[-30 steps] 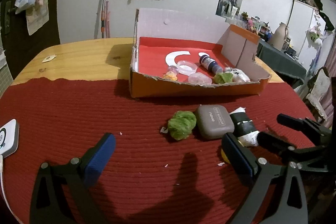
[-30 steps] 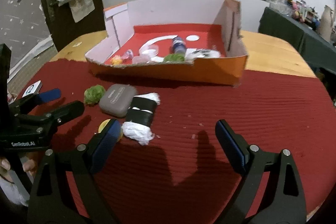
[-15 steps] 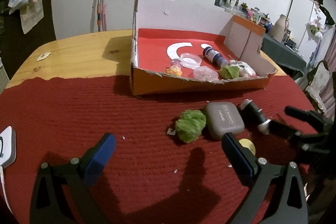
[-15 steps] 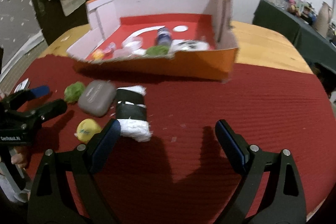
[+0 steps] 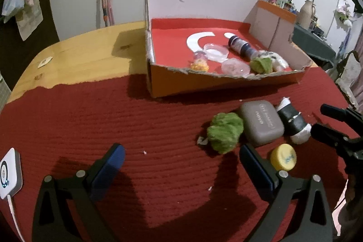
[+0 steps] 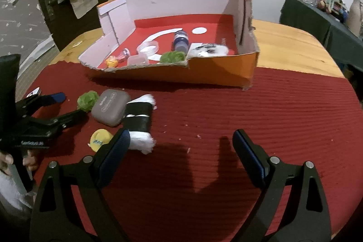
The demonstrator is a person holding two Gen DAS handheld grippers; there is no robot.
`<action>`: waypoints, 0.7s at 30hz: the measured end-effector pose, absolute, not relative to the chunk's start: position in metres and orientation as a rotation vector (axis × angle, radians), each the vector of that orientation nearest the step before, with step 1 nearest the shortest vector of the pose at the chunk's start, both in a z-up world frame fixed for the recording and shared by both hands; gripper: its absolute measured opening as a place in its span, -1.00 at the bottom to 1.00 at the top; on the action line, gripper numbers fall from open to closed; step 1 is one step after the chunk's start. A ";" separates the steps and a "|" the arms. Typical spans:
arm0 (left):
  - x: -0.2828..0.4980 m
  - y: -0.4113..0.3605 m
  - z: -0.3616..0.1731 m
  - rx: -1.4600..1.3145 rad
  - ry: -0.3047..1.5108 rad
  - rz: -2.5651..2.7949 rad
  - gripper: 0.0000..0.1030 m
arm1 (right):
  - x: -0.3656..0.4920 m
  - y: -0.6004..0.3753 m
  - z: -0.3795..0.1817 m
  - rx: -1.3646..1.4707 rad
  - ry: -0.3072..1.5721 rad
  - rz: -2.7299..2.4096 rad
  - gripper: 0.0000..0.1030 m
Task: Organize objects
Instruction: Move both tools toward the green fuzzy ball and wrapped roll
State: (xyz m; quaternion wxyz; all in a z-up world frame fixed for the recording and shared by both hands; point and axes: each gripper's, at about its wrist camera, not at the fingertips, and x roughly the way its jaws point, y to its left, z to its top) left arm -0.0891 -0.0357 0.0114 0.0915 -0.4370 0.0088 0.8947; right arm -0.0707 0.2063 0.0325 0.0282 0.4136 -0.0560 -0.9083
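Left gripper [image 5: 181,160] spread wide and empty over red mat [image 5: 113,119], right gripper [image 6: 181,140] likewise released, grey case [image 5: 262,123] lettering illegible, yellow cap [image 5: 283,157] scribbled blue.

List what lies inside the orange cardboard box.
Inside the orange cardboard box, on its red floor: a dark blue bottle, a clear round dish, a clear lidded tub, a green fuzzy clump, a small yellow toy, and a white crumpled item. The torn front wall hides their bases.
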 end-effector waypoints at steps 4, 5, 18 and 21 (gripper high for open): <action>-0.091 -0.030 0.008 -1.317 0.098 2.648 0.99 | -0.072 0.202 0.029 1.293 -0.164 -2.775 0.80; -0.091 -0.029 0.007 -1.318 0.109 2.647 0.99 | -0.073 0.201 0.028 1.297 -0.162 -2.772 0.80; -0.090 -0.030 0.005 -1.318 0.106 2.649 1.00 | -0.079 0.194 0.024 1.332 -0.113 -2.744 0.80; -0.091 -0.030 0.005 -1.320 0.112 2.644 1.00 | -0.080 0.191 0.022 1.337 -0.108 -2.726 0.80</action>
